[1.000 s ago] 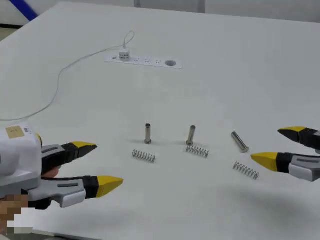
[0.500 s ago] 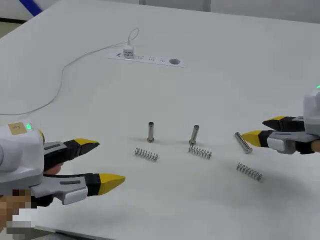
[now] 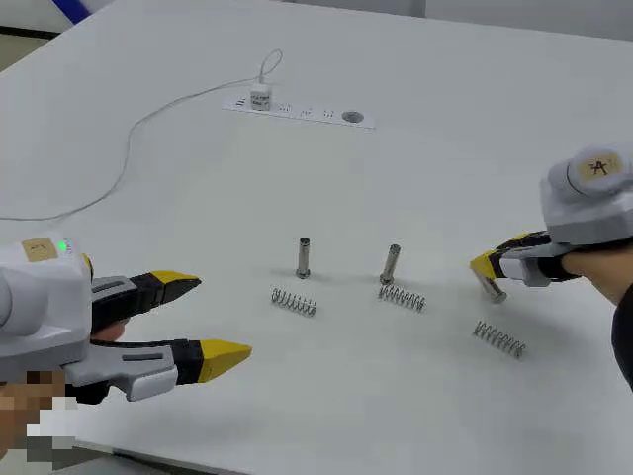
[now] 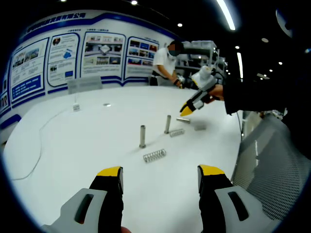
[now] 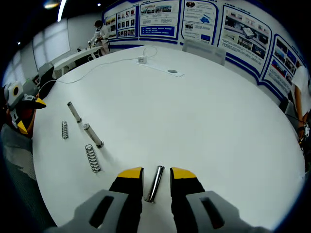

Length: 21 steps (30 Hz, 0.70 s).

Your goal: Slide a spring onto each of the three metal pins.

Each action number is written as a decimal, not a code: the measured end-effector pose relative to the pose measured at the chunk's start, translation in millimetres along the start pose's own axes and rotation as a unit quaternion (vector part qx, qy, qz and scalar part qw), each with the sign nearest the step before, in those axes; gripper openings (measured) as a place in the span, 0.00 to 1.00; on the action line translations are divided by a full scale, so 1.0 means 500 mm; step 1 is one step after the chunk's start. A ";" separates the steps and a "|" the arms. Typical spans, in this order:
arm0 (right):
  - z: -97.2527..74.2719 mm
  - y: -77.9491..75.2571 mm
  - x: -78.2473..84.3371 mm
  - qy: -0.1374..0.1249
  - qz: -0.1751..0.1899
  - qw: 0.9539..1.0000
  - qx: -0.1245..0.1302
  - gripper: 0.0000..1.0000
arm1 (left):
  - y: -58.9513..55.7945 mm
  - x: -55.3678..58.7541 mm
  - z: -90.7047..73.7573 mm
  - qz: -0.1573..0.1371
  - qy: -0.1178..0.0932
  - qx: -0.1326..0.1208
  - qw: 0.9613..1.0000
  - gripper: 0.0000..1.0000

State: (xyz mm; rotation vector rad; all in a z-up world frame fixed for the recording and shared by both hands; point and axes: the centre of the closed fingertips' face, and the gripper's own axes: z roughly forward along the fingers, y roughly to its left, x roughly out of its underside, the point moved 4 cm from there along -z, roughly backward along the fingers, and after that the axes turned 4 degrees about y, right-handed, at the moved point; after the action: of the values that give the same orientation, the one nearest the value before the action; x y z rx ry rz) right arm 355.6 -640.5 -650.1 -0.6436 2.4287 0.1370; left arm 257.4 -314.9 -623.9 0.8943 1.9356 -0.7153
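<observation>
Right gripper is out at the right side of the white worktop, pitched down with its yellow tips at the surface. Its fingers are narrowly apart and straddle the third silver metal pin, which lies flat between them. A slim gap shows on either side, so they are not clamped on it.

Left gripper hovers low at the near-left, roughly level and pointing across the worktop, with its fingers wide apart over bare surface.

The other two silver pins stand upright mid-worktop, well apart: left pin and middle pin.

Three small coiled steel springs lie flat, none on a pin yet:
- first spring is just in front of the left pin
- second spring is at the foot of the middle pin
- third spring is near the right gripper, on the person's side of the lying pin

Far side: a white power strip with a white plug in it, and a thin white cable trailing off to the left — well apart from the pins and springs.
</observation>
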 end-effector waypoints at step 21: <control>0.040 -0.015 0.010 0.062 0.016 0.998 0.010 0.14 | 0.002 0.002 0.001 -0.003 0.001 0.000 1.000 0.63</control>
State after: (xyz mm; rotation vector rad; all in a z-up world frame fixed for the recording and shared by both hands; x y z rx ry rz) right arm 366.7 -644.3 -668.6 -0.6203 2.5572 0.0880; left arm 258.0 -314.6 -625.1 0.8884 1.9414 -0.7178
